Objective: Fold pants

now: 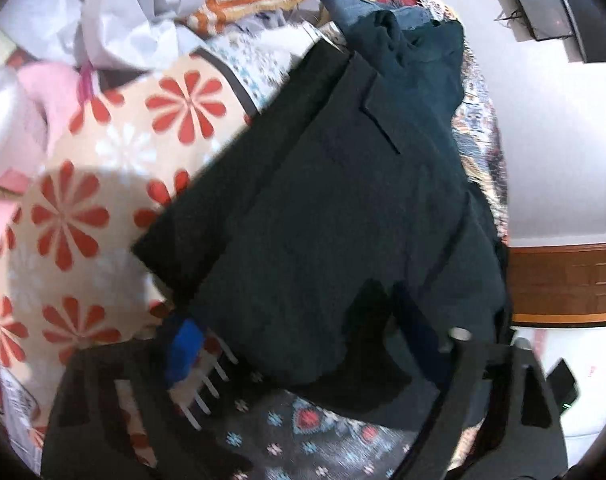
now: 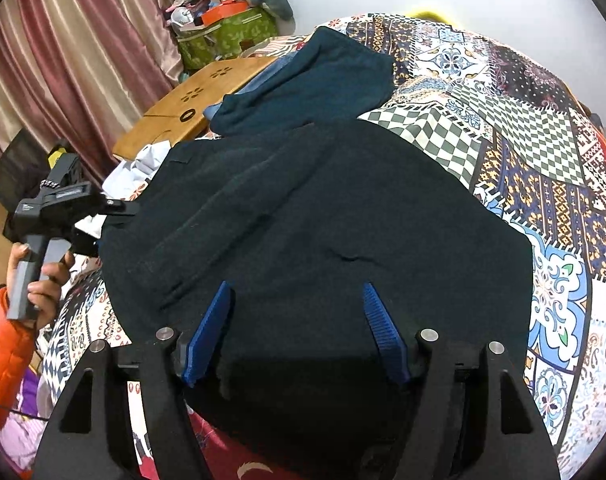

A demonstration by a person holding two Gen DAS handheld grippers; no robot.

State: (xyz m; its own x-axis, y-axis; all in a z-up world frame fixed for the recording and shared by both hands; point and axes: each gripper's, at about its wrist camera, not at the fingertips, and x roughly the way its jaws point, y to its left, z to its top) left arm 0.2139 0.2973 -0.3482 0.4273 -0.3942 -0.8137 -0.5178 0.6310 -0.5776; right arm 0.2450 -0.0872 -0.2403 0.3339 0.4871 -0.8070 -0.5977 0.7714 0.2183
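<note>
Dark pants lie folded flat on the patchwork bedspread. In the right wrist view my right gripper stands open over their near edge, its blue pads wide apart with flat cloth between them. At the pants' left edge is my left gripper, gripped by a hand in an orange sleeve. In the left wrist view the pants fill the middle. My left gripper straddles their near corner with the jaws wide apart. One blue pad shows beside the cloth; the other is hidden behind it.
A second dark teal garment lies bunched beyond the pants, over blue cloth. A wooden lap table and a green box stand at the back left by the curtain. A flowered blanket and a white bag lie left of the pants.
</note>
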